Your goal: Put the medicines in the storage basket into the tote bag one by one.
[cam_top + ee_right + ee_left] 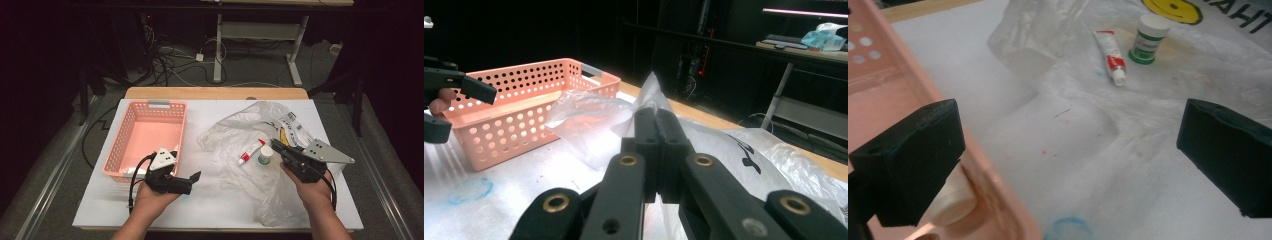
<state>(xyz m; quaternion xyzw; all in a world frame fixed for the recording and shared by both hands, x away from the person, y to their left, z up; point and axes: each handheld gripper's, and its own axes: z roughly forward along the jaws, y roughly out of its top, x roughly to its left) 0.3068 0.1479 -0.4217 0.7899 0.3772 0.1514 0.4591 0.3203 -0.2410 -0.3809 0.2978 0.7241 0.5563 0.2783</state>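
Observation:
My left gripper (pixel 185 169) hovers at the near right corner of the pink basket (pixel 131 131), jaws wide open with nothing between them. In the left gripper view its left jaw hangs over the basket rim (pixel 998 200), above a white round item (pixel 950 202) inside. A crumpled clear plastic bag (pixel 235 125) lies mid-table. On it rest a white and red tube (pixel 250 151) (pixel 1110 55) and a small white jar with a green label (pixel 265 155) (pixel 1148 37). My right gripper (pixel 276 144) (pixel 656 115) is shut, pinching the bag (pixel 589 120), which tents up at its tips.
The table has a white cover (pixel 215 200) with a blue stain (pixel 1065 230) near the basket. A wooden strip (pixel 215 93) runs along the far edge. Beyond it are cables and a desk frame (pixel 218 50) on the floor.

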